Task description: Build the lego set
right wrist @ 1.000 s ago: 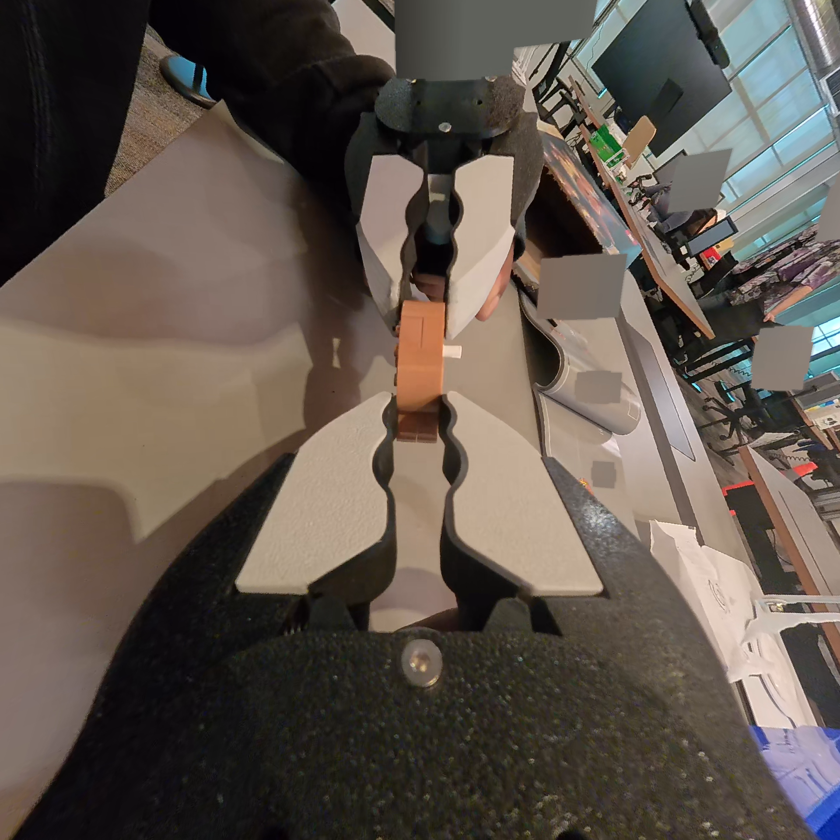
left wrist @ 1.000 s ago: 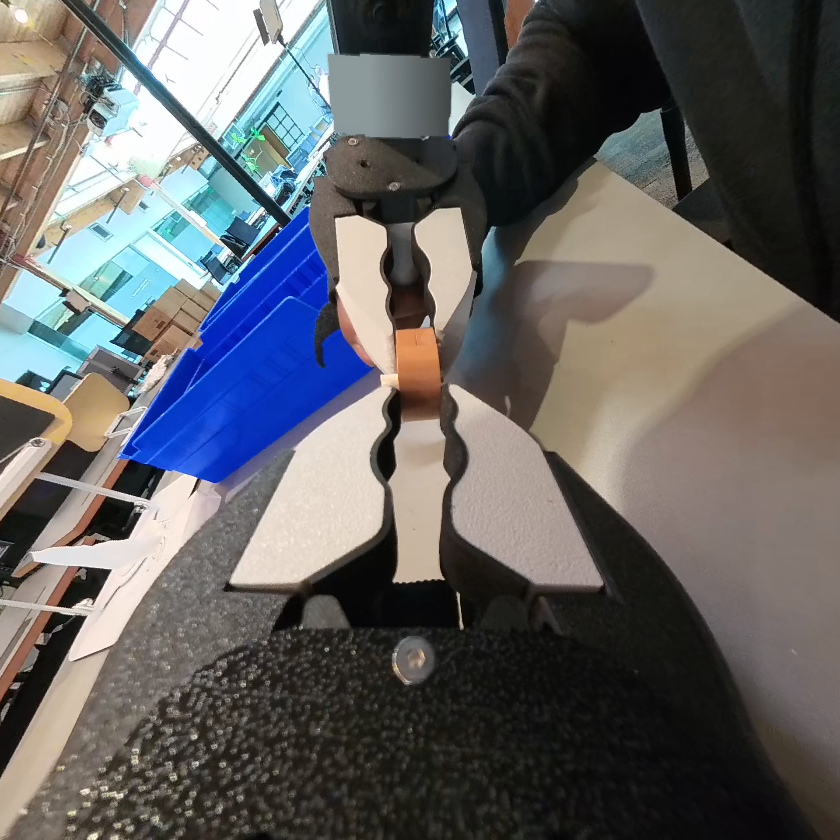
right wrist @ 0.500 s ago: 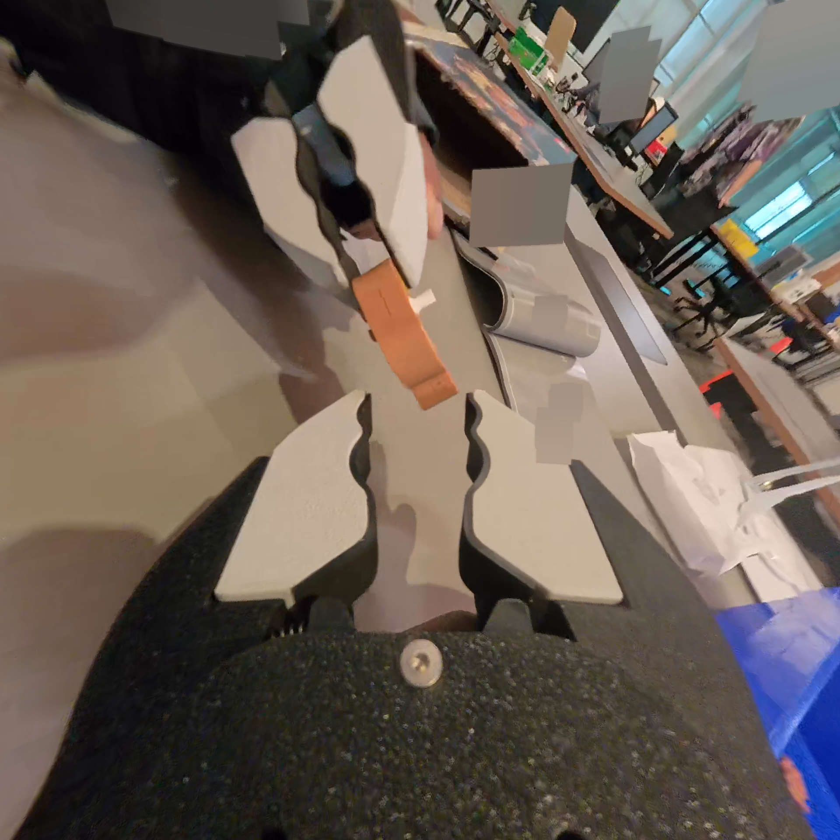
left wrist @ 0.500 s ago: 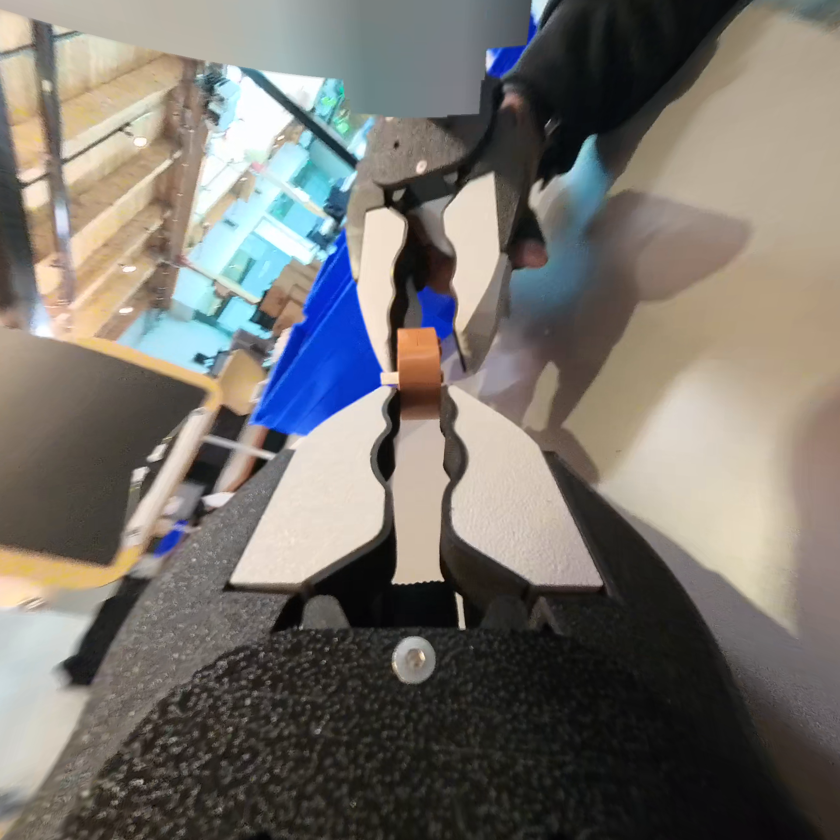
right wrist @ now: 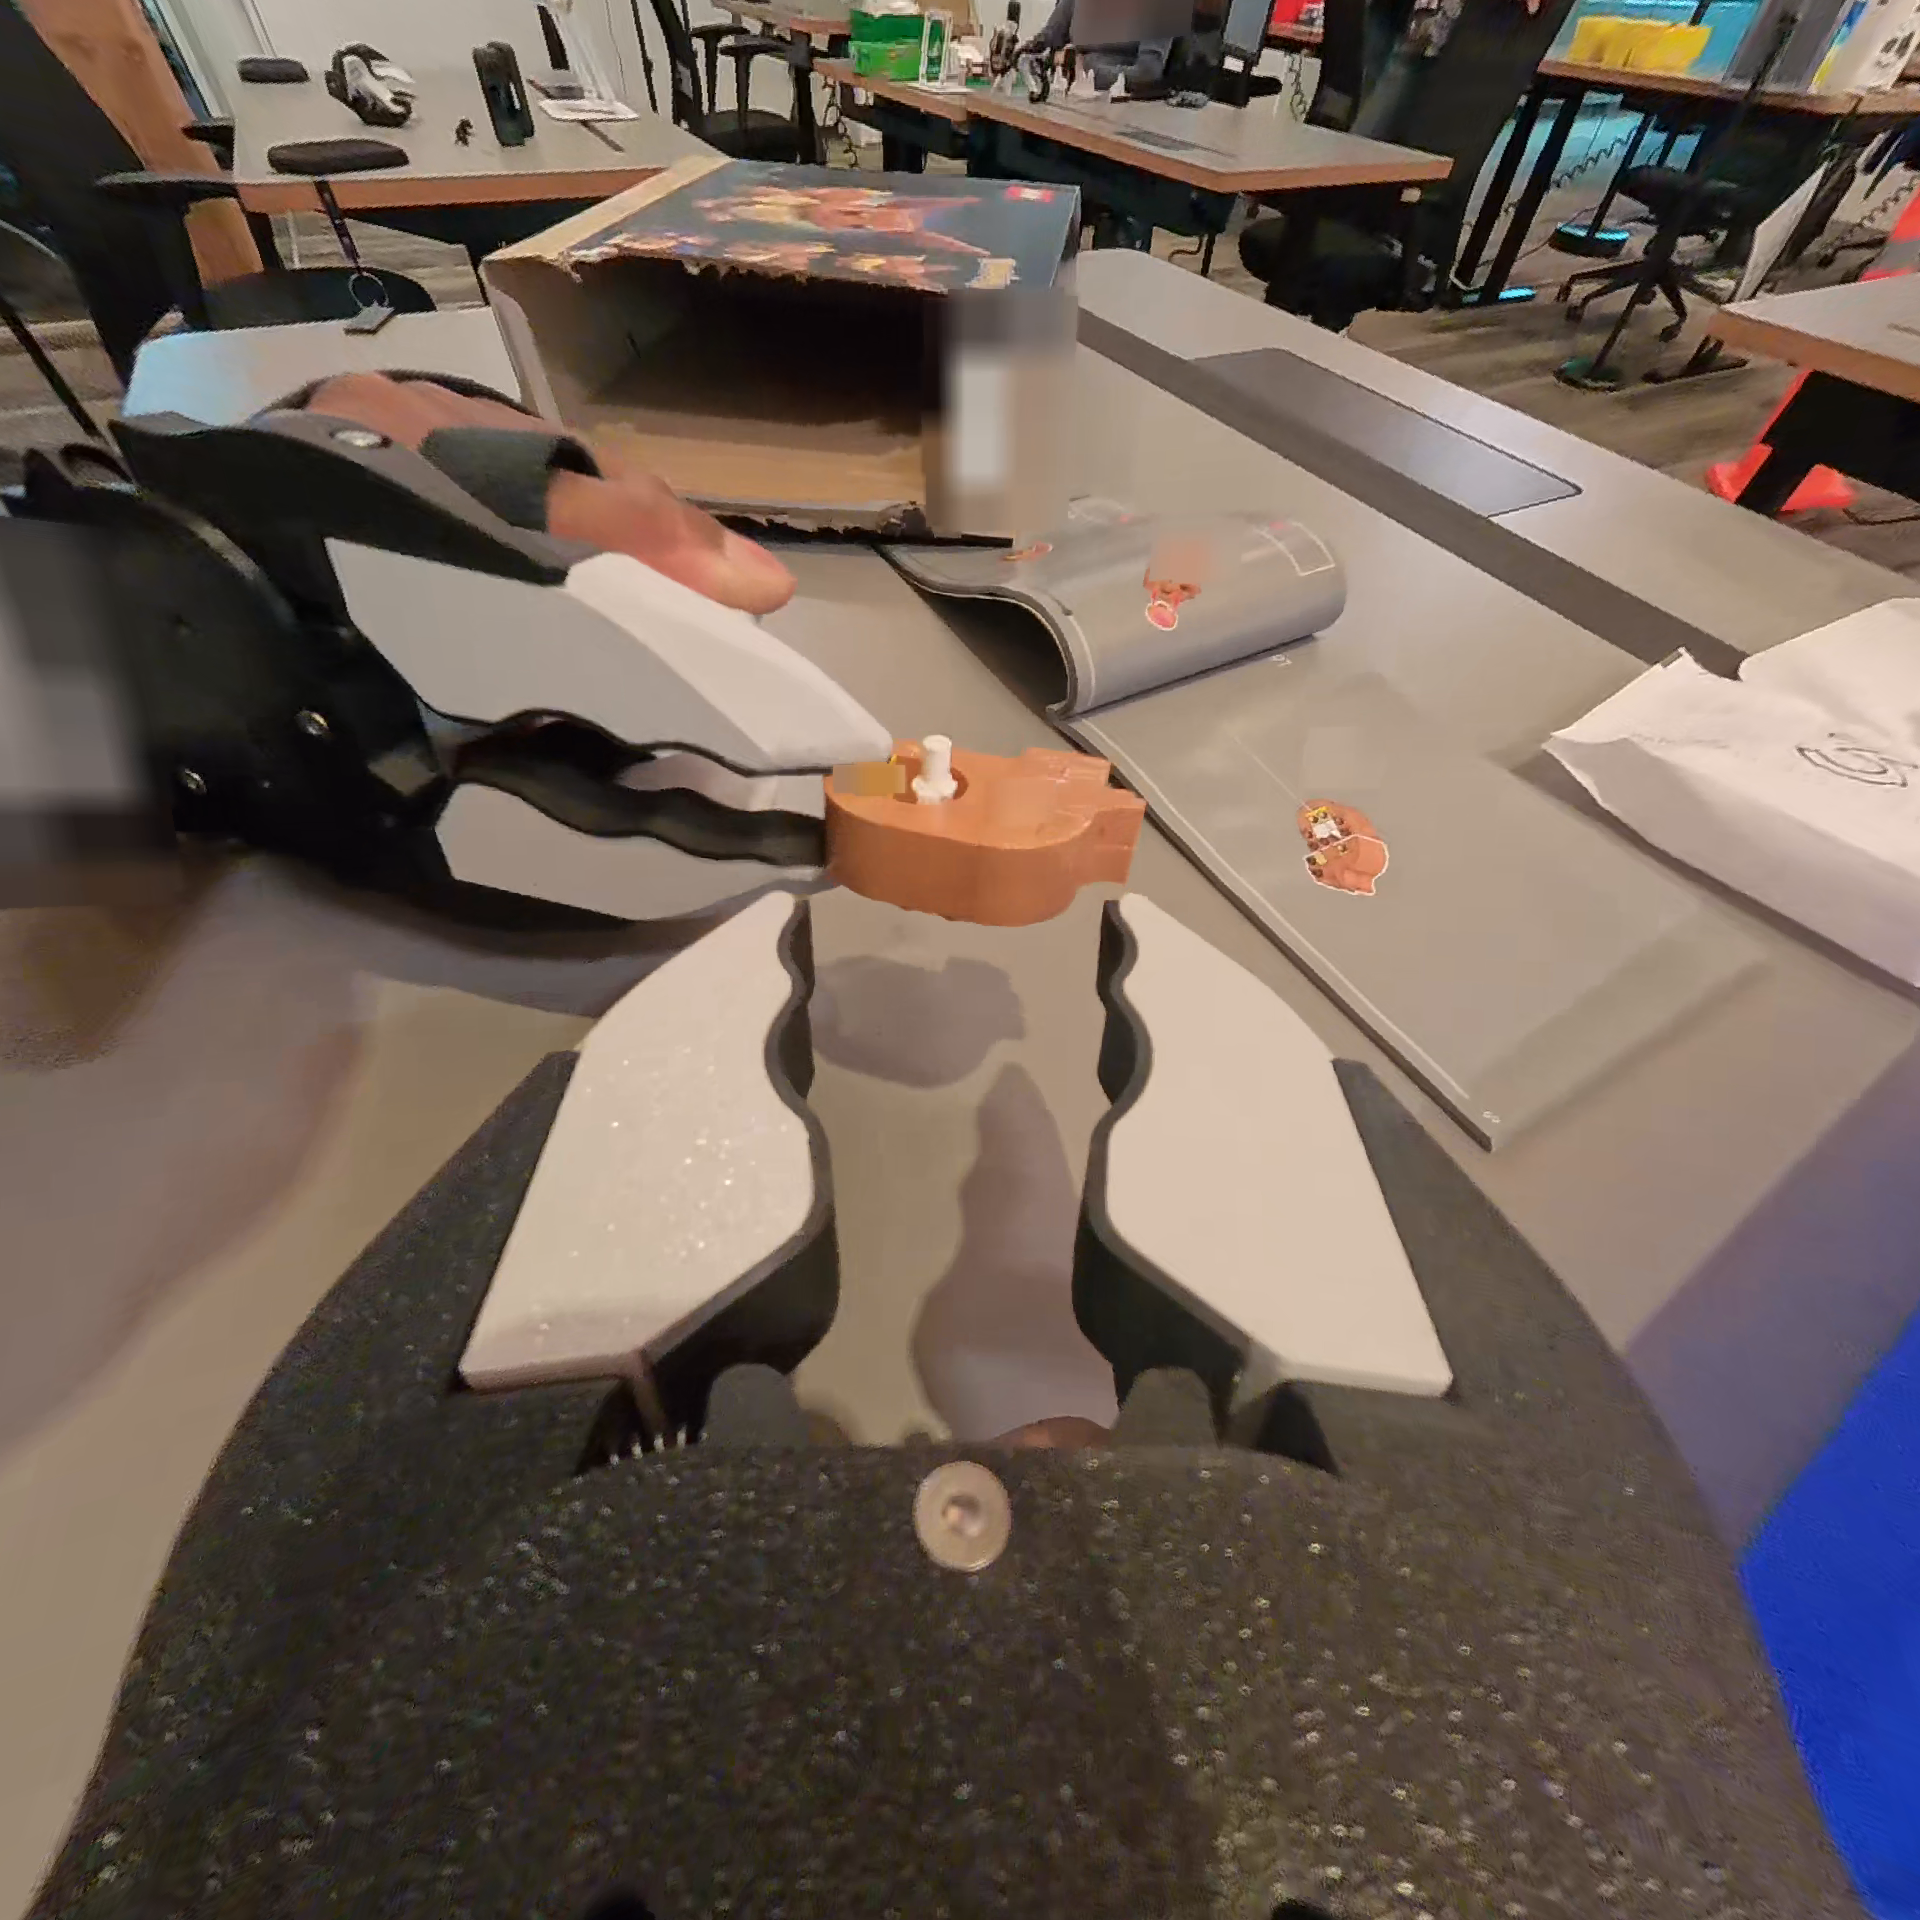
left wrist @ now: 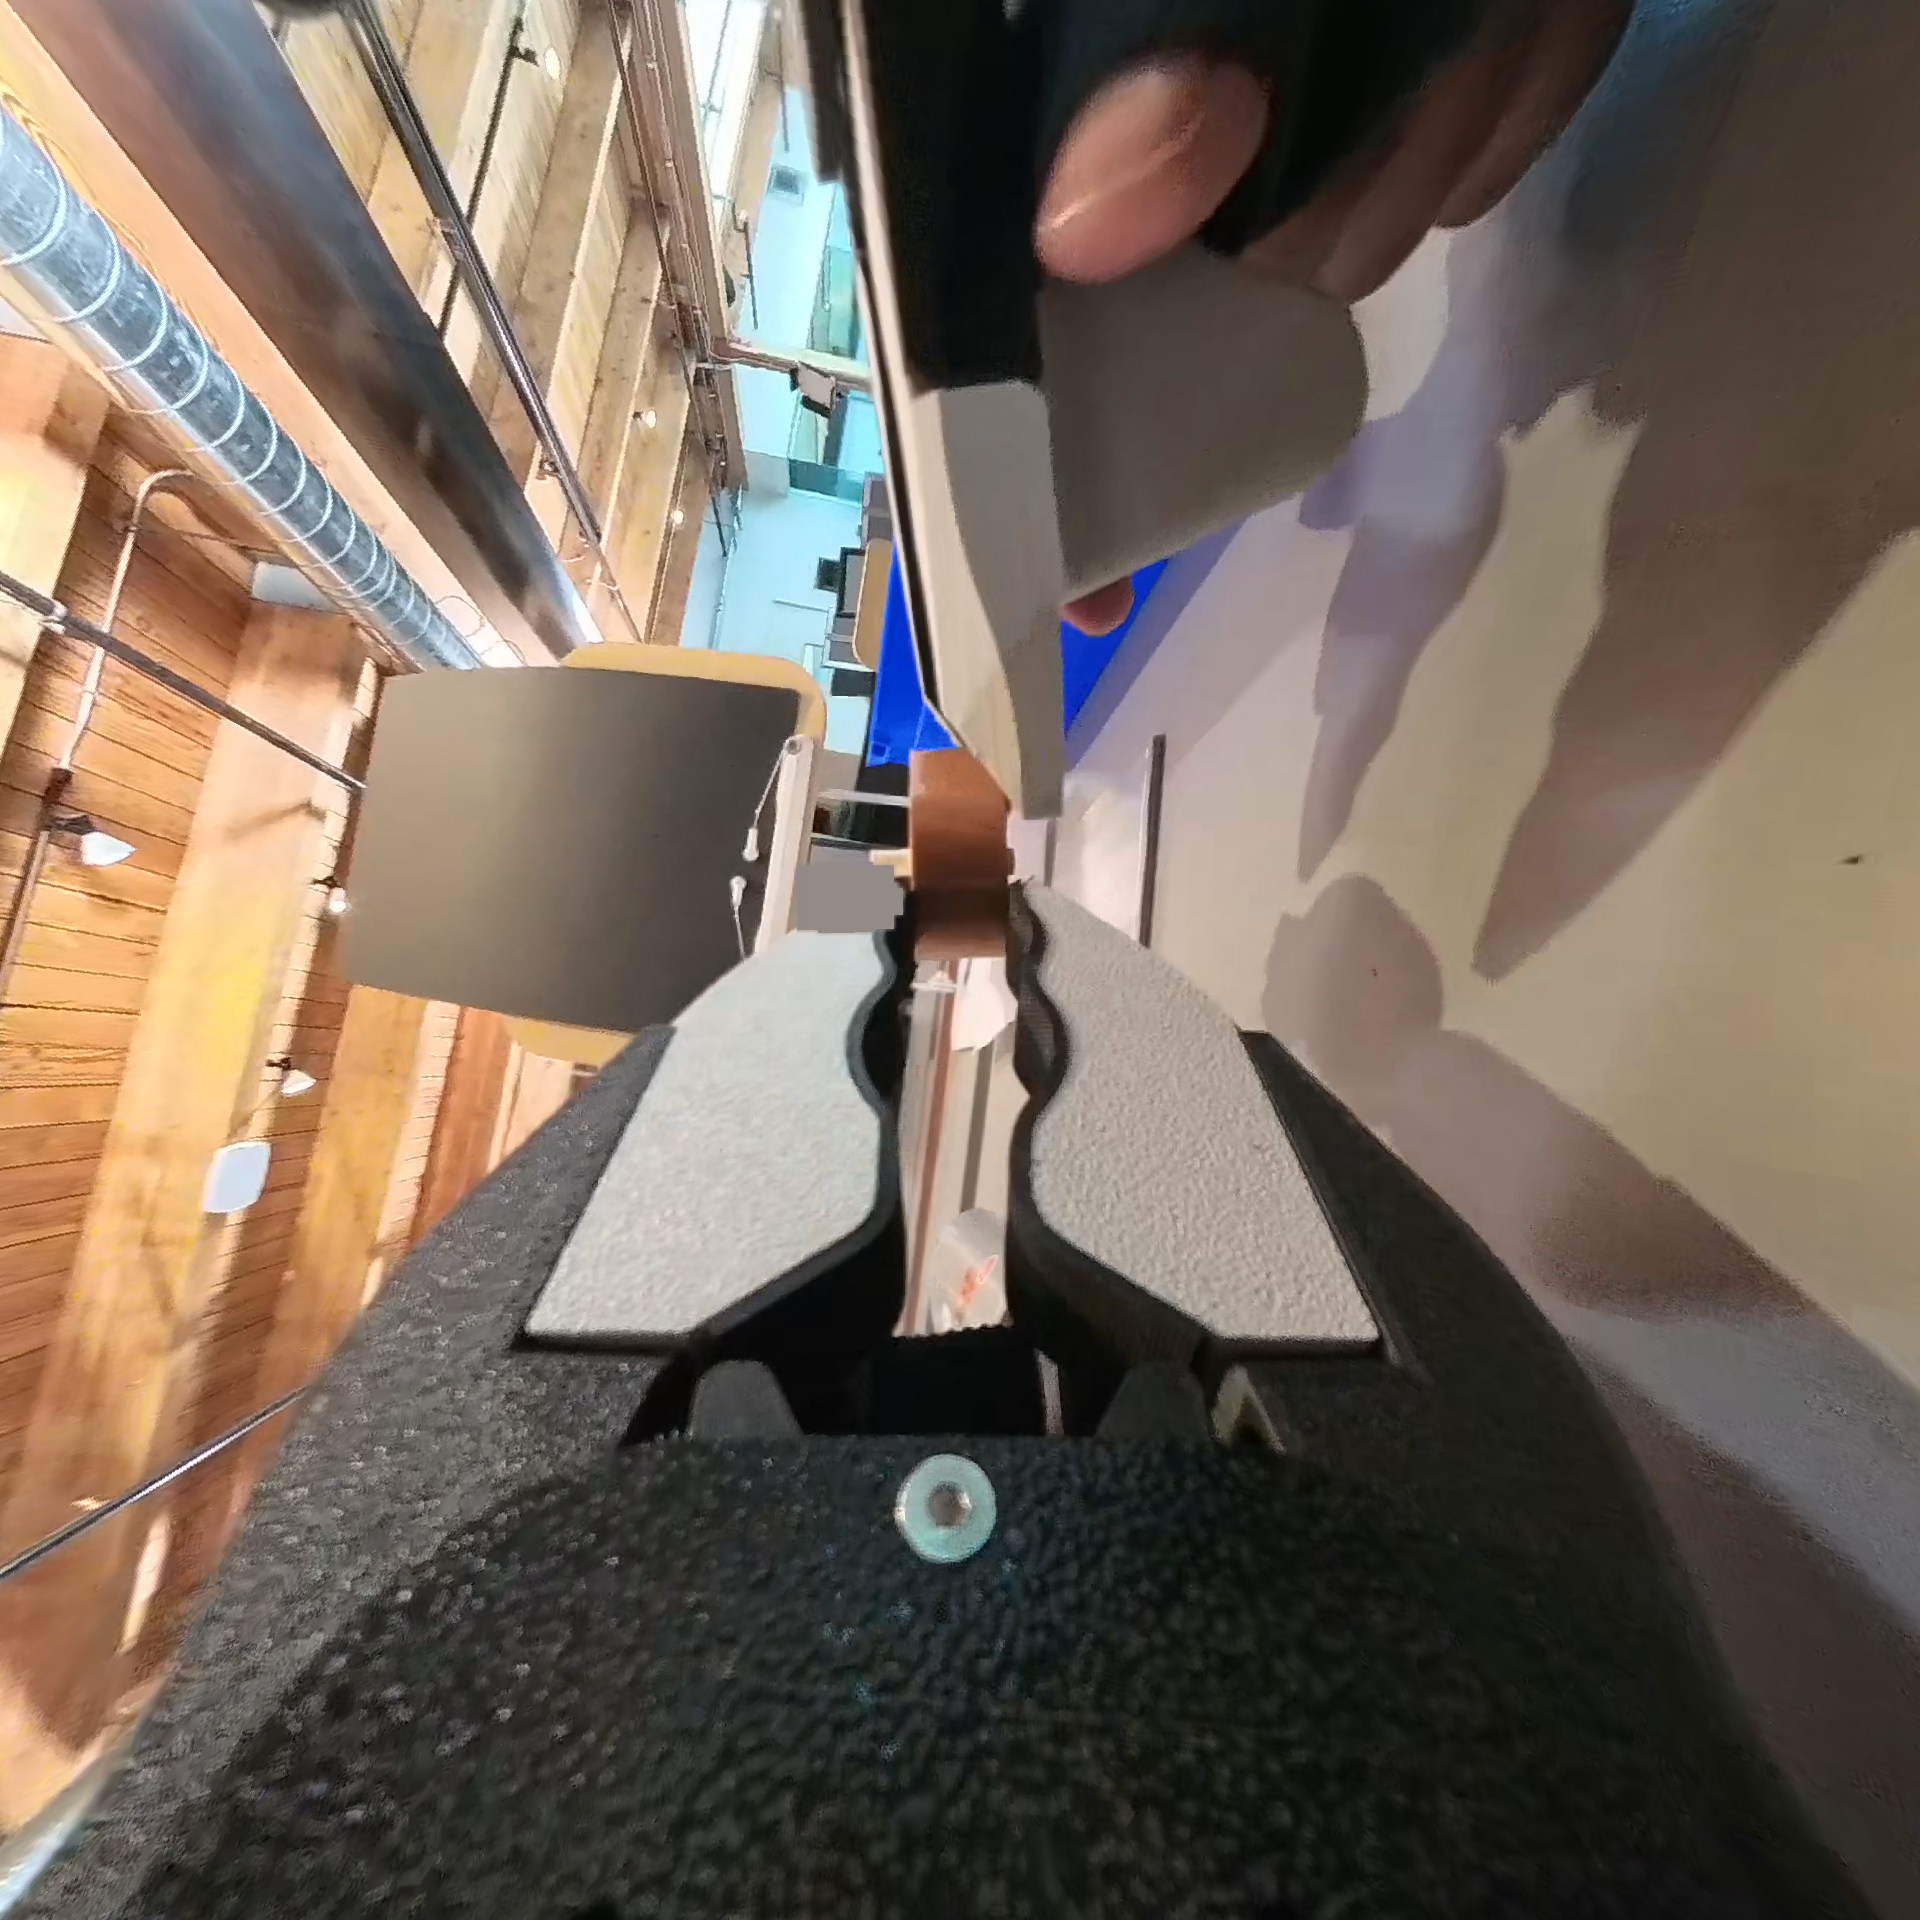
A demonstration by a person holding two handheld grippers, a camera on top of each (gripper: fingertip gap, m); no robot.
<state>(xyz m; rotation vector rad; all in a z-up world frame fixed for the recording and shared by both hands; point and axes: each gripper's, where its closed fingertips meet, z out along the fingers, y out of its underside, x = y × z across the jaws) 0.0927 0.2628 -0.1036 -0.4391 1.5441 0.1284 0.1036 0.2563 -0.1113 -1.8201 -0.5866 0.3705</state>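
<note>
Brown block clamped in left gripper — ahead of gaping right gripper.

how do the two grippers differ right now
The left gripper is shut on the brown block, one finger above it and one below; the right gripper stands open with nothing between its fingers. The left reaches in sideways from the left and holds the block above the grey table; the right points forward just short of the block. Both have pale grey fingers on black bodies.

Two hand-held grippers: left, right. One brown block with one white peg. One cardboard box, one open booklet, one paper sheet.
</note>
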